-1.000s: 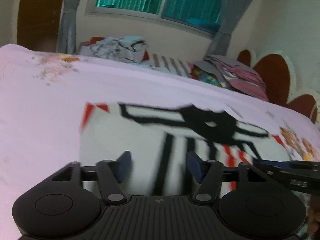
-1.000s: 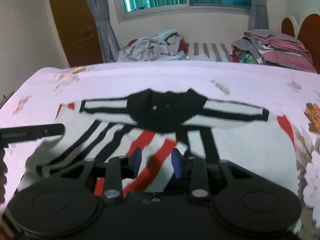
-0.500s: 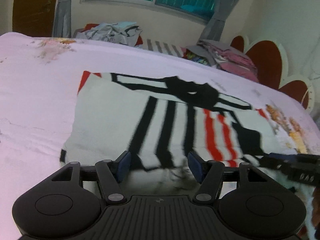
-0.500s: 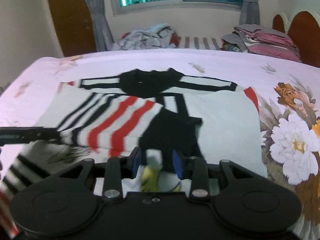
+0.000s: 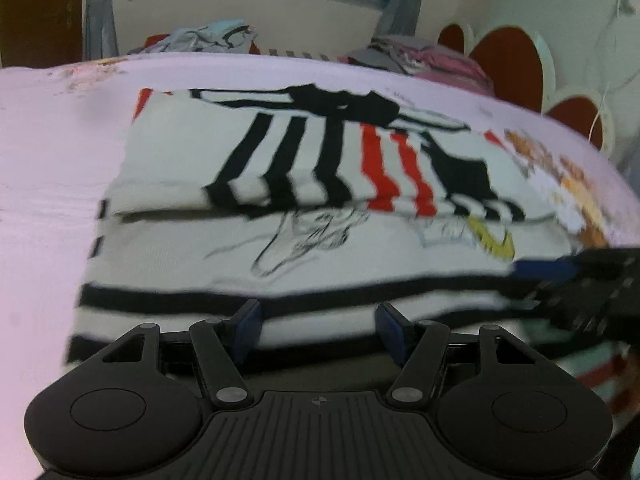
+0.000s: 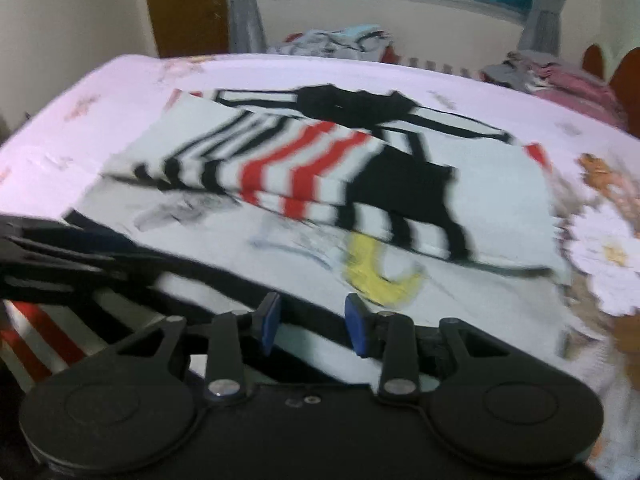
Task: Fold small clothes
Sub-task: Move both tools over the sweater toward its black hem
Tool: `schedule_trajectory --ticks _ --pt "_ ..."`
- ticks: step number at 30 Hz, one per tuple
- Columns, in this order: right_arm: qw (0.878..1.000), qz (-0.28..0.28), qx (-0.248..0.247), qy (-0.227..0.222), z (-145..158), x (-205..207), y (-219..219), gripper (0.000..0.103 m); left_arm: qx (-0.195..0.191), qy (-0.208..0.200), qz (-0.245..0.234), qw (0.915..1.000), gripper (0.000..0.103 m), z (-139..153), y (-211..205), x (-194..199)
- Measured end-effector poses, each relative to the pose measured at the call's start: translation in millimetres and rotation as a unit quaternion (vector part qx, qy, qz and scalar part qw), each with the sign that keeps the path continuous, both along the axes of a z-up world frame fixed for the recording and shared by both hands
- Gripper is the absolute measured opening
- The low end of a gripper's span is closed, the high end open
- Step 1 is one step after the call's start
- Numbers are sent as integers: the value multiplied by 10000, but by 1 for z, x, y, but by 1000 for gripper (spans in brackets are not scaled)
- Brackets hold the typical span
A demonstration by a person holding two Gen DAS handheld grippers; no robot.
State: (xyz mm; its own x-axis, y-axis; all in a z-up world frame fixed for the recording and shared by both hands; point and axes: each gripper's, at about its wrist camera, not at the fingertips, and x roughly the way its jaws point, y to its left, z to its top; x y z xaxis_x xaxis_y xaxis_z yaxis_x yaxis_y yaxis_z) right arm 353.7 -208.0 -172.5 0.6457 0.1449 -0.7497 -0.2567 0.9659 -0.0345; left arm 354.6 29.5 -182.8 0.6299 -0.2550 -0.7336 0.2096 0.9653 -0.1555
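Note:
A small white garment with black and red stripes (image 5: pixel 304 208) lies on the pink bed (image 5: pixel 48 168), its top part folded over the lower part. It also shows in the right wrist view (image 6: pixel 320 184). My left gripper (image 5: pixel 318 326) is open over the near striped hem, empty. My right gripper (image 6: pixel 312 324) is open over the near hem too, empty. The right gripper shows at the right edge of the left wrist view (image 5: pixel 580 276). The left gripper shows at the left edge of the right wrist view (image 6: pixel 60 252).
A heap of loose clothes (image 5: pixel 208 36) and a stack of folded clothes (image 5: pixel 424 56) sit at the far edge of the bed. A headboard (image 5: pixel 512 64) stands at the right. A window and curtains are behind.
Both grippers have pulled back towards the near hem. The striped upper part of the garment now lies folded over the lower part. More of the printed front shows.

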Motion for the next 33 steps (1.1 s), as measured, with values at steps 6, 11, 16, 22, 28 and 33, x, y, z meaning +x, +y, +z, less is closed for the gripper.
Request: schedule_trajectory --ticks 6,11,16,22,28,33 --pt "9968 -799 31 56 4 -36 -41 37 94 97 111 9998 63 3 24 -20" --pt "9953 -836 484 -60 12 -63 -18 41 33 76 163 9998 75 7 17 -28" --pt "9962 -579 638 -85 22 -79 19 41 65 -55 85 9999 76 15 10 -44" --pt "9948 -616 786 -178 32 -90 34 42 45 -187 -14 9998 77 26 3 -54" --pt "9931 -744 879 -221 36 -95 35 42 91 -318 -146 9993 78 32 -4 -64" --pt "9928 -735 902 -277 37 -96 41 37 118 -313 -158 9993 79 32 -6 -66"
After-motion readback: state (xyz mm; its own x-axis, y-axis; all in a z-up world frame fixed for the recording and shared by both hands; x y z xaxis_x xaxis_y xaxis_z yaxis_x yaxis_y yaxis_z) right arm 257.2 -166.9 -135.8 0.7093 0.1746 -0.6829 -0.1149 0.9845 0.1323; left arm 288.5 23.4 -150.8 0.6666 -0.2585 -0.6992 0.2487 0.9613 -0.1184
